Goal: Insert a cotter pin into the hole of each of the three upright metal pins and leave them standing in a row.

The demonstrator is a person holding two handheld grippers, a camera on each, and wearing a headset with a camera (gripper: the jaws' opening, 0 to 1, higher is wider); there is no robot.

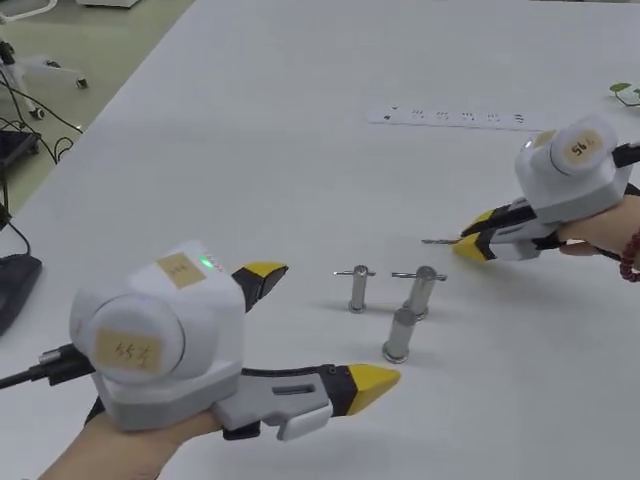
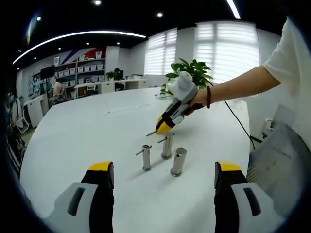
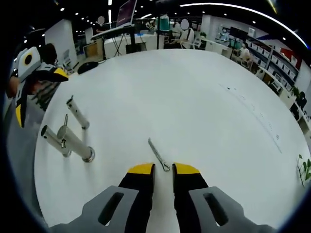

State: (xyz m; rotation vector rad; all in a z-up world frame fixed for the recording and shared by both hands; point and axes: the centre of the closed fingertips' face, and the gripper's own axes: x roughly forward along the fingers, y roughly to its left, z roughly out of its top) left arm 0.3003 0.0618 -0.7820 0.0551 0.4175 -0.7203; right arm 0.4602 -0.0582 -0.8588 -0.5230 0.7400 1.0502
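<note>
Left hand-held gripper [image 1: 318, 325]: hovers low over the table [image 1: 300, 150], well in from its left edge, jaws spread wide, nothing between them. Hand beneath it cut off at the bottom of the head view.

Right hand-held gripper [image 1: 470, 247]: jaws all but closed, pinching a cotter pin [image 1: 437, 241] by its looped end. Loop hidden inside the yellow tips in the head view, but seen wedged between them in the right gripper view, straight legs pointing out ahead. Cannot tell whether the far end of the legs touches the table or hangs just above it.

Three pins: upright, close together, between the two grippers, well away from any table edge in sight. Left pin [image 1: 358, 290] and right pin [image 1: 420, 292]: side by side, apart, each with a thin inserted cotter pin [image 1: 352, 271] crosswise through the top. Near pin [image 1: 398, 337]: just in front of the right pin, on the person's side. Looks almost touching it in the head view; a gap shows in the left gripper view. Top bare, hole too small to make out. Grouped as a triangle, not a row.

Held cotter pin: aims toward the right pin, clear of it.

Printed strip [image 1: 445, 117]: lies toward the table's far edge, marks too small to read.

Right gripper view: pins lean with the fisheye, two of them overlapping and hard to separate.
</note>
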